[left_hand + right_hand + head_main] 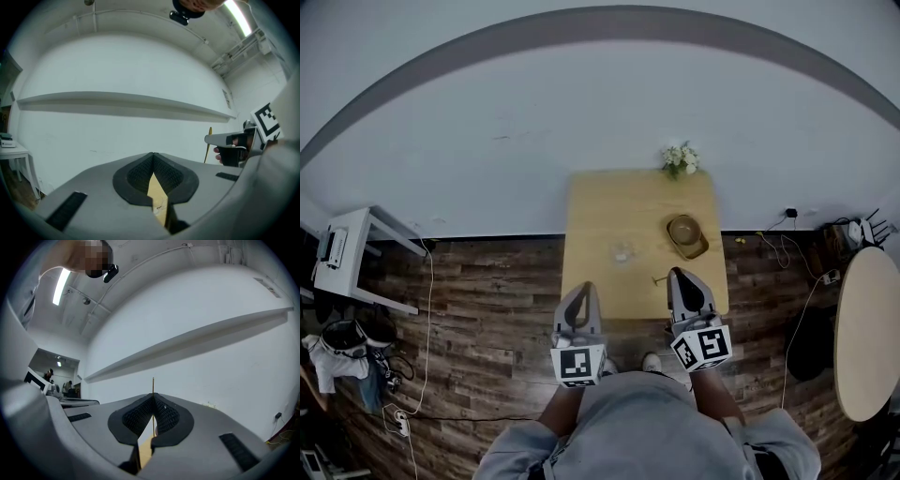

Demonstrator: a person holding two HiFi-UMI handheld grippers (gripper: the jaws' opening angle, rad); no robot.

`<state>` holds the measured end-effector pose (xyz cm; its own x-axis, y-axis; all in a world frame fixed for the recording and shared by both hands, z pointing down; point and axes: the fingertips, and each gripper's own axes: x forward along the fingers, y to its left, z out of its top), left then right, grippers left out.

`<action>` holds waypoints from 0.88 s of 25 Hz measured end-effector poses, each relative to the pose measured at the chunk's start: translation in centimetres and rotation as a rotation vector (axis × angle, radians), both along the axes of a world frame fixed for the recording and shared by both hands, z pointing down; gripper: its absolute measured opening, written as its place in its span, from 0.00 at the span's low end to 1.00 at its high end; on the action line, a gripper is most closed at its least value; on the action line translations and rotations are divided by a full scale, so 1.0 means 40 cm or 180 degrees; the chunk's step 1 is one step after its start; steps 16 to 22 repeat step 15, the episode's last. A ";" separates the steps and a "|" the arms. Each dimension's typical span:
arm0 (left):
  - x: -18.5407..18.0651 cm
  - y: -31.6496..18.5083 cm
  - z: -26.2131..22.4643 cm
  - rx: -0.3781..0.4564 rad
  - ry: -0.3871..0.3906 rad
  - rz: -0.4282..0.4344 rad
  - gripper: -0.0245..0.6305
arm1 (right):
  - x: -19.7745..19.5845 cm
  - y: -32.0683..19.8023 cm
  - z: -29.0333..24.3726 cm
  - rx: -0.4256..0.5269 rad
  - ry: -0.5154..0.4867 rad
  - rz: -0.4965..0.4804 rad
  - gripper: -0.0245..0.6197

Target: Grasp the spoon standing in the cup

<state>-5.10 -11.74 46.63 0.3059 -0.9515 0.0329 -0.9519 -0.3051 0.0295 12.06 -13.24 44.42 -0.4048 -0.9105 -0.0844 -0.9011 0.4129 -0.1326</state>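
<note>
My right gripper (678,275) is shut on a thin wooden spoon (153,386), which stands upright between its jaw tips (153,398). The left gripper view shows the same spoon (209,143) as a slim stick in the right gripper (208,139), well above the table. In the head view the spoon (659,278) is a small brown mark by the right jaw tips. A clear glass cup (622,251) stands on the wooden table (600,206), ahead and to the left of the right gripper. My left gripper (578,291) hovers over the table's near edge with its jaws together (153,155) and nothing held.
A tan bowl (686,235) sits on the table's right side, and a small bunch of white flowers (680,157) stands at the far edge. A white side table (347,248) stands to the left and a round table (867,328) to the right. Cables (787,239) lie on the wooden floor.
</note>
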 end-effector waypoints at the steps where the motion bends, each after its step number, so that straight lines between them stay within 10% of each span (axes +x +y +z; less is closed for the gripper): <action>1: 0.001 0.003 0.001 -0.0006 -0.0004 -0.0005 0.04 | 0.003 0.002 -0.002 0.0007 -0.0005 -0.0001 0.04; 22: -0.009 0.012 0.009 -0.0002 -0.0071 -0.0091 0.04 | 0.006 0.004 0.003 -0.0016 0.0015 -0.0048 0.04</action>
